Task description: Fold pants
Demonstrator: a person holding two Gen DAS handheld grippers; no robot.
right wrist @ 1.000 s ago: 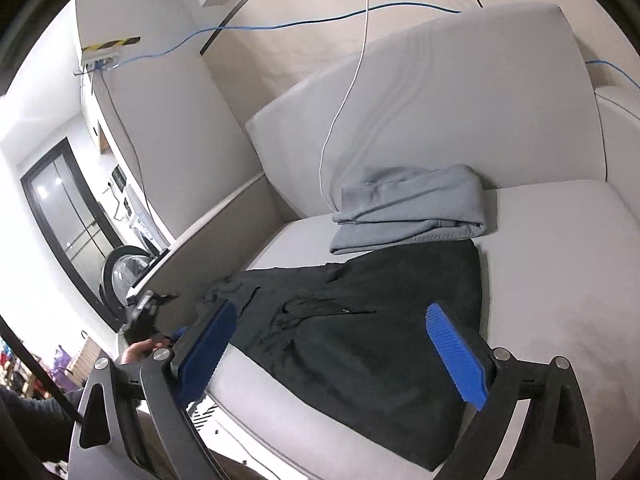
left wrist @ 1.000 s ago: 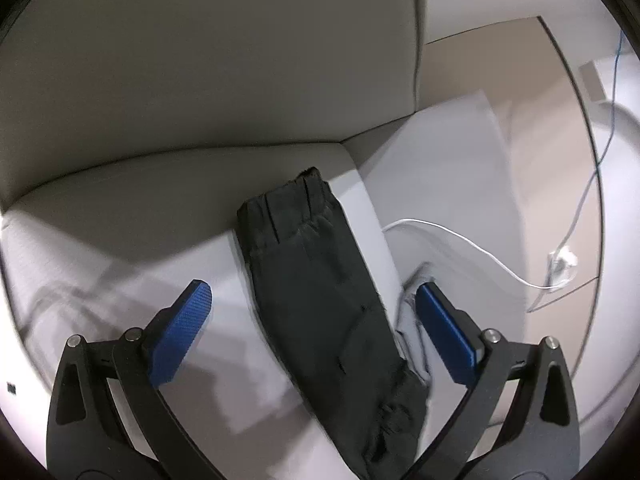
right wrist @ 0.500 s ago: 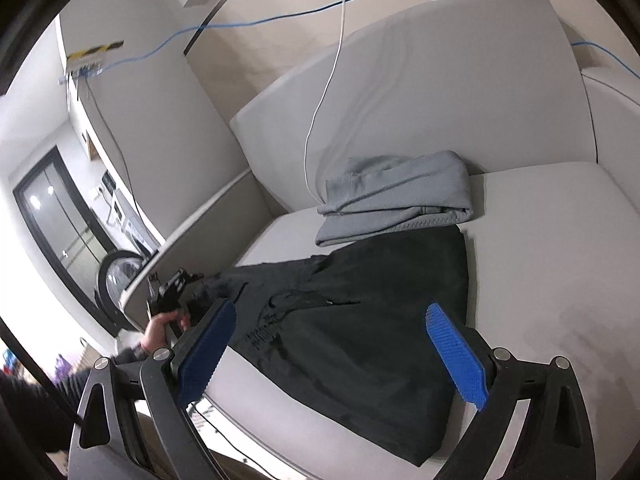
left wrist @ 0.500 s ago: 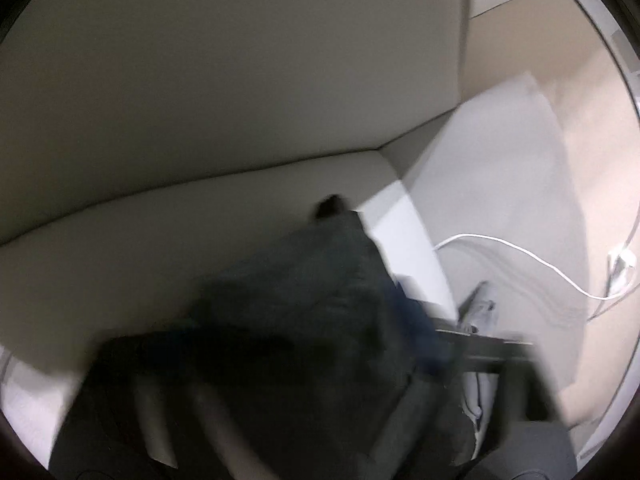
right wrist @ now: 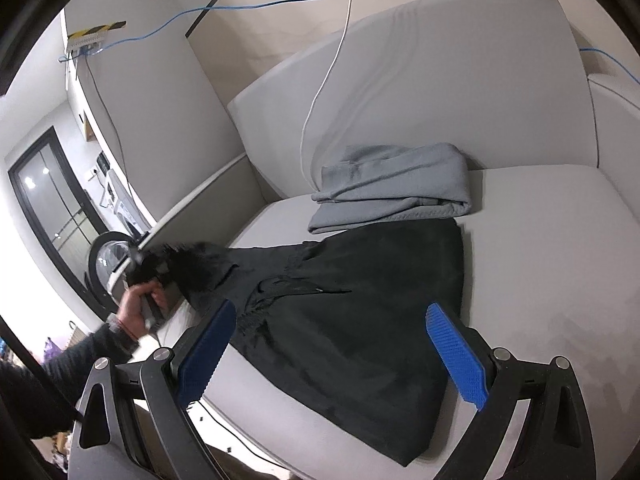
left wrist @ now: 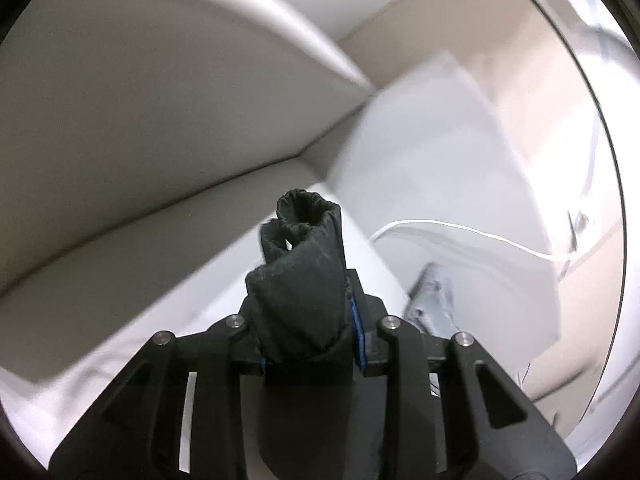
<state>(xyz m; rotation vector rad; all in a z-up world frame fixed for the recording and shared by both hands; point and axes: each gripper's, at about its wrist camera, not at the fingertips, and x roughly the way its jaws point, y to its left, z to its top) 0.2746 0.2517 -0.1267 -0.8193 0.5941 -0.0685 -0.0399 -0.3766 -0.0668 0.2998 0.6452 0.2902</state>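
No readable labels anywhere. Left gripper (left wrist: pixel 310 312) jaws just closed on pants (right wrist: pixel 360 292) cuff; right gripper (right wrist: pixel 332 348) jaws wide, empty. Pants on sofa (right wrist: pixel 560 240) beside grey garment (right wrist: pixel 392 184).

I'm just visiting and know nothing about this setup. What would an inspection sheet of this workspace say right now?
Surface: light grey sofa seat.
Job's things: black pants spread on the seat, leg end bunched in the left gripper.
Clutter: folded grey garment beside the pants, against the backrest.
Grippers: left gripper has just been closing and clamps the pants' cuff; right gripper open, above the pants.
Cables: white cable down the backrest; blue cable along the wall.
Surroundings: glass door at left.
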